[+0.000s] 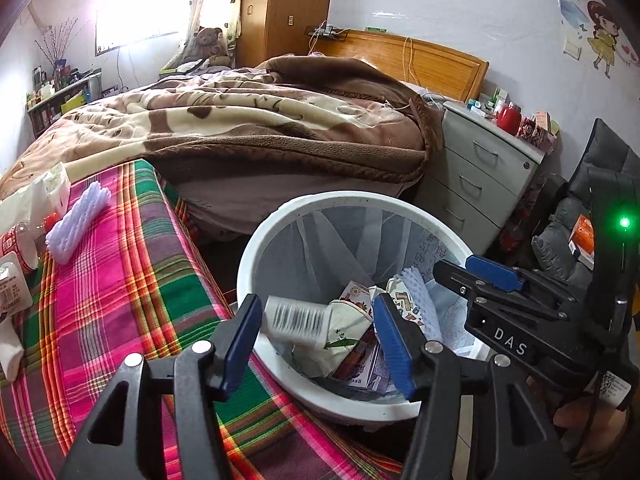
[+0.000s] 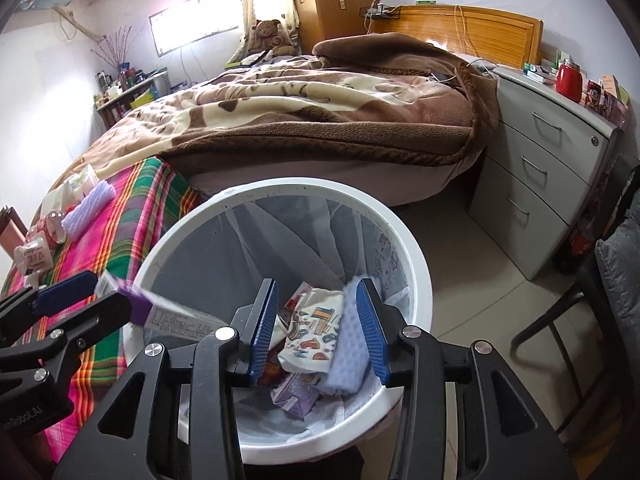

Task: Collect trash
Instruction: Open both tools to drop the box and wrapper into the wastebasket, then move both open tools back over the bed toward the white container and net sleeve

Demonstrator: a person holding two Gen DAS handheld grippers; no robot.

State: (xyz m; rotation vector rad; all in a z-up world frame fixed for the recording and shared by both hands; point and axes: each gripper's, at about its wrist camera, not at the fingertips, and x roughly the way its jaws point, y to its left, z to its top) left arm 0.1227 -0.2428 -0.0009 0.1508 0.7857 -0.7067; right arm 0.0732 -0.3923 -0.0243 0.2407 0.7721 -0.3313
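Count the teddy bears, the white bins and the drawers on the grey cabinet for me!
Teddy bear: 1
White bin: 1
Drawers: 3
Total: 5

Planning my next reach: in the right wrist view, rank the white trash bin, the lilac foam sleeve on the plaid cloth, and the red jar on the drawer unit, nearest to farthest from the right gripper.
1. White trash bin: directly under the right gripper.
2. Lilac foam sleeve: left, on the plaid cloth.
3. Red jar: far right, on the drawer unit.
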